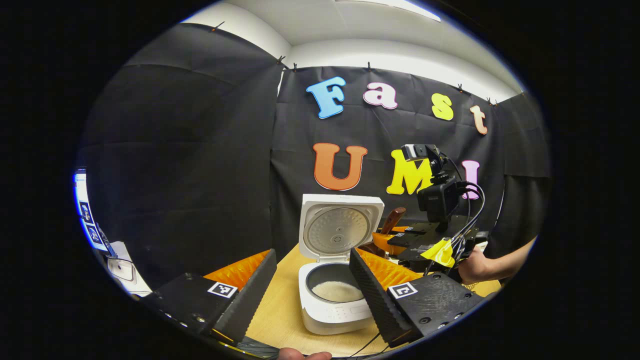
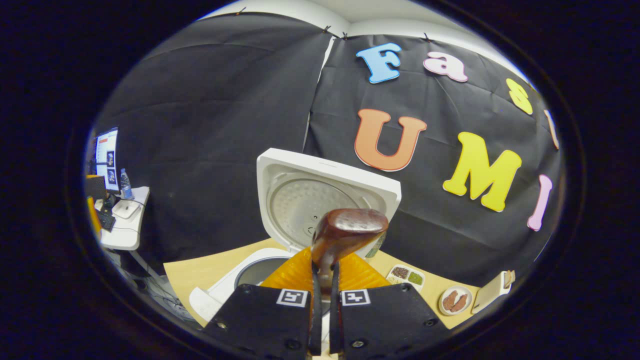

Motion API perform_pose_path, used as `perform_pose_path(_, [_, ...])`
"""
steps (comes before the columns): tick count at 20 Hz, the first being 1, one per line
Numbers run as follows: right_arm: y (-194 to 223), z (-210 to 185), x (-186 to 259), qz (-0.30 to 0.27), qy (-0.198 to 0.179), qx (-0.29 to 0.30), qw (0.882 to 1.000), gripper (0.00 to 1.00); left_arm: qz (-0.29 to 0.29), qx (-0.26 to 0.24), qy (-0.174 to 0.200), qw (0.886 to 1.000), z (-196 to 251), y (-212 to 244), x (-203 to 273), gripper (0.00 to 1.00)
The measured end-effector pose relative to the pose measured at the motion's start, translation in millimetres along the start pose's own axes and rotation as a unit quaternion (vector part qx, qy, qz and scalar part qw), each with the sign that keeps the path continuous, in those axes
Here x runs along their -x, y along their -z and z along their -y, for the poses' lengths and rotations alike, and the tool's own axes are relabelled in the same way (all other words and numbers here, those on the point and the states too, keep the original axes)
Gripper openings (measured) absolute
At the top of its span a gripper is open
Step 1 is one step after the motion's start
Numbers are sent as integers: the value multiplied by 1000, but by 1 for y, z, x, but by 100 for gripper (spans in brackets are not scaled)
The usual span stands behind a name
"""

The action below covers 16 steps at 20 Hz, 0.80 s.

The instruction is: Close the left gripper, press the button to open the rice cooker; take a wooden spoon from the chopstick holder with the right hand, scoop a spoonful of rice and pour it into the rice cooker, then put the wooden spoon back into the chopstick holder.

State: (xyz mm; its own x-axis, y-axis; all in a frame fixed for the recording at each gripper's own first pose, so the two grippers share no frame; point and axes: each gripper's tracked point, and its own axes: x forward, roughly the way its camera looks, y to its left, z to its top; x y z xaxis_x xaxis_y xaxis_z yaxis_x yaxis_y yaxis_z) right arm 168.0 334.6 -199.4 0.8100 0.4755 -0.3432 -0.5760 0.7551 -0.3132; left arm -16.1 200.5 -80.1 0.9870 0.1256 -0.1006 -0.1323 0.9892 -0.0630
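Currently the rice cooker (image 1: 334,280) sits on the wooden table (image 1: 280,310) with its lid (image 1: 340,227) swung up and standing upright behind the pot; white rice (image 1: 338,291) lies in the bottom of the inner pot. Left gripper (image 1: 312,285) hangs near the cooker's front, jaws spread wide, nothing between them, the cooker framed in the gap.

Right gripper (image 2: 324,300) has its jaws pinching the handle of the wooden spoon (image 2: 347,232): both fingers press on the stem, the dark glossy bowl sticks up past the fingertips, rounded back toward the camera. Spoon is in front of the raised lid (image 2: 305,195), above the pot opening (image 2: 260,270). Cannot tell whether any rice is in the spoon bowl.

In the left gripper view the right gripper shows farther off, to the right of the cooker, held by a hand (image 1: 472,267), spoon handle (image 1: 392,220) angled up beside the lid.

On the table right of the cooker: a small tray with 2 compartments of grains (image 2: 406,274), a round plate (image 2: 455,301), a tilted white box (image 2: 492,292). Far left, a desk with a monitor (image 2: 107,157) and a bottle (image 2: 125,184)
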Motion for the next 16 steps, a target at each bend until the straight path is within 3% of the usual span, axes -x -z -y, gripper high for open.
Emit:
perform_pose_path(1, [-1, 1, 2, 0, -2, -7, 1000, 6, 1, 0, 0, 1000, 1, 0, 0, 94])
perform_pose_path(2, [-1, 2, 3, 1, -3, -17, 1000, 11, 2, -1, -1, 1000, 1, -2, 1, 94])
perform_pose_path(7, [-6, 20, 24, 1, -18, -132, 991, 11, -2, -6, -3, 1000, 11, -4, -1, 94])
perform_pose_path(11, [-16, 48, 58, 16, -25, -251, 967, 11, -4, -11, 5, 1000, 31, -8, 0, 94])
perform_pose_path(16, [-15, 107, 117, 41, -13, -332, 942, 11, -4, -26, 23, 999, 71, -13, 5, 94])
